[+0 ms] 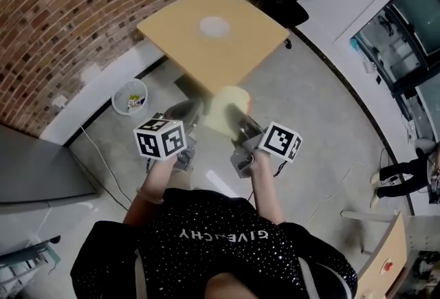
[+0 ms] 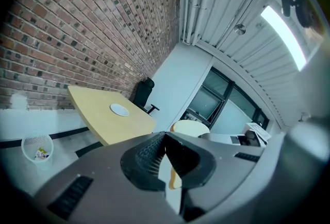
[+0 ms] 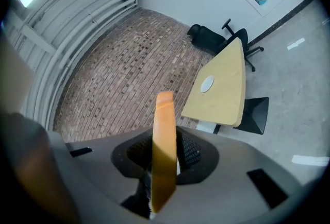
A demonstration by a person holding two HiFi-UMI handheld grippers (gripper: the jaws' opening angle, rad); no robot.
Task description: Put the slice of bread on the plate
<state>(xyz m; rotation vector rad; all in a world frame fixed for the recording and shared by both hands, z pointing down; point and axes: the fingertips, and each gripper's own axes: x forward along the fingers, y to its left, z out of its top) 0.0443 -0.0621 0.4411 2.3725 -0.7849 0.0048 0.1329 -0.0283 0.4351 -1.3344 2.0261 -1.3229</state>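
Note:
A pale slice of bread (image 1: 227,108) with an orange crust stands on edge in my right gripper (image 1: 238,122), which is shut on it. In the right gripper view the bread (image 3: 164,151) rises between the dark pads of that gripper (image 3: 164,166). My left gripper (image 1: 181,112) is beside it, shut, its pads meeting with nothing between them (image 2: 165,138). The white plate (image 1: 214,27) lies near the middle of a light wooden table (image 1: 179,33) ahead, well beyond both grippers. It also shows as the plate (image 2: 119,109) and the plate (image 3: 207,83) in the gripper views.
A black office chair (image 1: 285,2) stands behind the table. A white mesh wastebasket (image 1: 129,97) sits by the brick wall (image 1: 69,9) on the left. A grey surface (image 1: 34,167) lies at far left. A person (image 1: 405,174) stands at the right edge.

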